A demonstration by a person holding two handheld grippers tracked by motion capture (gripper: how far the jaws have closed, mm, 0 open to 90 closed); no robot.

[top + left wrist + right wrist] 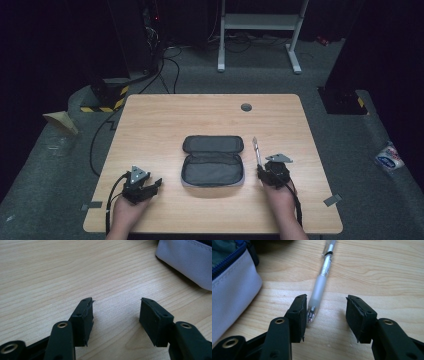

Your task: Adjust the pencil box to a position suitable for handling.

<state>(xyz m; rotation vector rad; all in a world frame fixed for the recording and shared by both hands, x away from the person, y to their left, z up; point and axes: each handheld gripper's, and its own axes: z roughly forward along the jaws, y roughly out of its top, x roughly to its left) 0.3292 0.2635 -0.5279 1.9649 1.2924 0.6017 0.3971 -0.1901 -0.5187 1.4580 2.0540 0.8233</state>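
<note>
light wooden table [165, 125] fills the middle of the high view, open grey fabric zip pencil case [213, 161] lying at centre frame, lid flap flipped toward the top of the frame. clear plastic and silver ballpoint pen [257, 151] lies on the wood just right of the case, running roughly up-down in that frame, apart from the case

right gripper [265, 172] sits lower right of centre in the high view, at the pen's near end. in the right gripper view its jaws stand apart with the pen [320, 291] tip end between them; the frosted grip lies against the left pad [300, 315], the right pad stays clear of it, so not clamped. case corner [232, 290] shows at the left edge of that view

left gripper [142, 187] is at lower left of the high view, resting low over bare table. left gripper view shows jaws wide apart, nothing between them, case edge [187, 262] in the upper right corner
</note>
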